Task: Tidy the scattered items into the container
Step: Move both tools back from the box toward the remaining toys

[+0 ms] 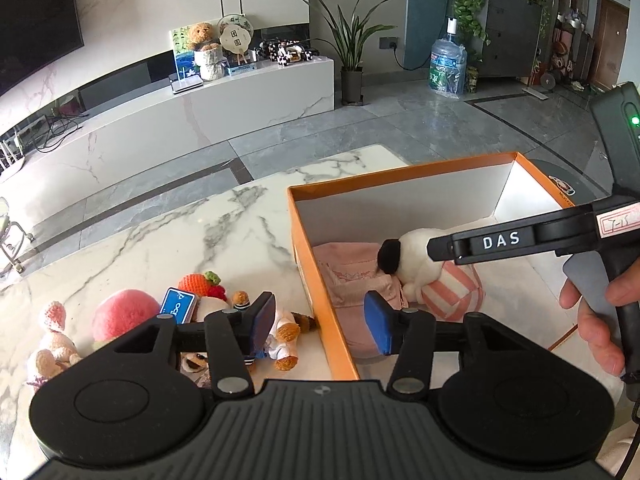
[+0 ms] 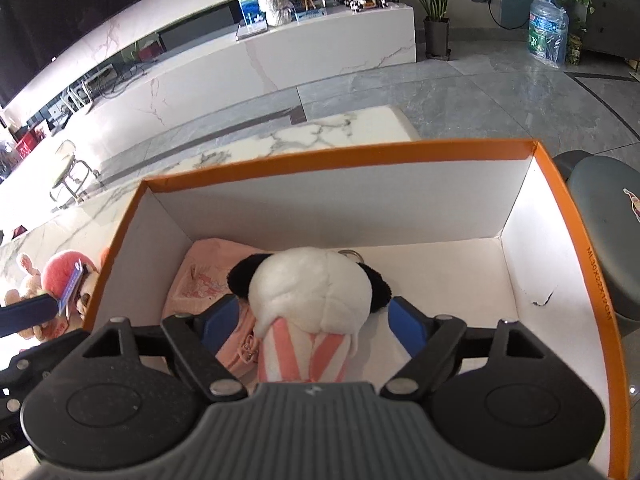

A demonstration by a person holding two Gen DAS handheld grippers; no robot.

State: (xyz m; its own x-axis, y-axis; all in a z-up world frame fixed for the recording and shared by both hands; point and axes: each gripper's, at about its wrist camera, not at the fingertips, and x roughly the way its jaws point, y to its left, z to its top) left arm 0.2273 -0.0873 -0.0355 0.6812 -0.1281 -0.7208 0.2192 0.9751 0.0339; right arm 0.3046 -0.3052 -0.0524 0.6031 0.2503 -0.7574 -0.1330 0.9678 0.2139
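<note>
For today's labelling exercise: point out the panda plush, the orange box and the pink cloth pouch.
panda plush (image 2: pixel 316 292): right wrist view, on the back of its white head.
orange box (image 2: pixel 344 160): right wrist view, on the far rim.
pink cloth pouch (image 1: pixel 352 276): left wrist view, on its upper face.

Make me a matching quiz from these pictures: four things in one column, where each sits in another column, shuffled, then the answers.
Things:
1. panda plush
2. pink cloth
3. blue card
4. pink ball

Places:
A. on the table, leftmost of these
B. box floor, partly under the plush
C. in the box, between the right tool fingers
D. on the table pile, right of the ball

Pairs: 1-C, 2-B, 3-D, 4-A
</note>
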